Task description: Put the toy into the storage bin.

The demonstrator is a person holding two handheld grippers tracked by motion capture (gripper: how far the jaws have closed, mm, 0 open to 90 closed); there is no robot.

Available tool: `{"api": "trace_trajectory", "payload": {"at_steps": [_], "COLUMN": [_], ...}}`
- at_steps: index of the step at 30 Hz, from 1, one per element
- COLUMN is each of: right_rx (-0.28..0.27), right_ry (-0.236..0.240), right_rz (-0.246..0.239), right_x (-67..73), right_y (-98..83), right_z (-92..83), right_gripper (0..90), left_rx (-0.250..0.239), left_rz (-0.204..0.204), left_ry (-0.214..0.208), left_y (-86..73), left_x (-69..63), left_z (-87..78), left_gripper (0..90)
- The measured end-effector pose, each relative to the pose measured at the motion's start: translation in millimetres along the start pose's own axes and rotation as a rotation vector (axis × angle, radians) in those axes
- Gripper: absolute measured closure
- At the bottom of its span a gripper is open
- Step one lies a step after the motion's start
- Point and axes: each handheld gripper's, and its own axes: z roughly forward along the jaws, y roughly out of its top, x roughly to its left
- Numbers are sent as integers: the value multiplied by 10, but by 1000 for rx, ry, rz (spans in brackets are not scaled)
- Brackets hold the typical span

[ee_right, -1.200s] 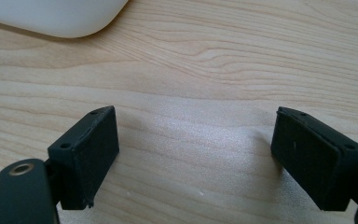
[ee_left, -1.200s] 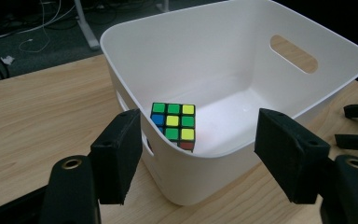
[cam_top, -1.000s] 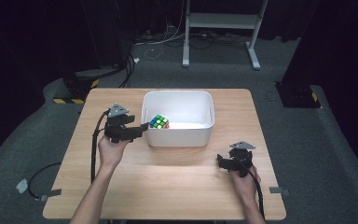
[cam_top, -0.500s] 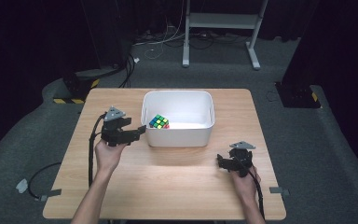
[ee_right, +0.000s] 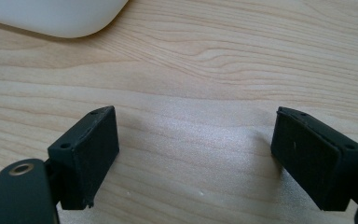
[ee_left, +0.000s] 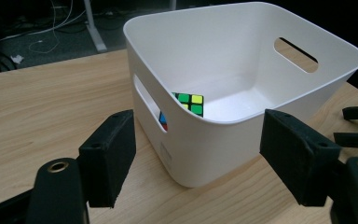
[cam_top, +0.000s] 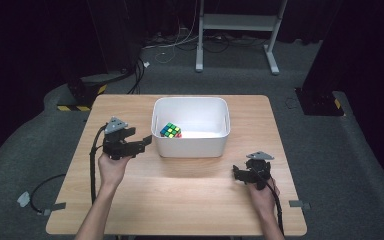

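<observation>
- In the white bin [cam_top: 190, 145] at mid-table lies a colour cube [cam_top: 170, 130] — against its left wall.
- Left gripper [cam_top: 143, 144]: jaws just opening, parted, empty, beside that wall.
- Right gripper [cam_top: 236, 174]: wide open, empty.

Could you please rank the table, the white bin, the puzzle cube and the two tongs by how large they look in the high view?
1. Table, largest by far.
2. White bin.
3. Left tongs and right tongs: they look much alike, so I would not rank one above the other.
4. Puzzle cube, smallest, lying inside the bin.
</observation>
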Motion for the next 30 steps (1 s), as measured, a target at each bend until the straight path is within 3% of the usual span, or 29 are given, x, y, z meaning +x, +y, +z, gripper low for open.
{"api": "trace_trajectory", "payload": {"at_steps": [30], "right_rx": [0], "right_ry": [0], "right_rz": [0], "right_x": [0], "right_y": [0], "right_z": [0], "right_gripper": [148], "left_rx": [8], "left_rz": [-16], "left_ry": [14], "left_y": [-185], "left_x": [34], "left_z": [-111], "left_gripper": [280]}}
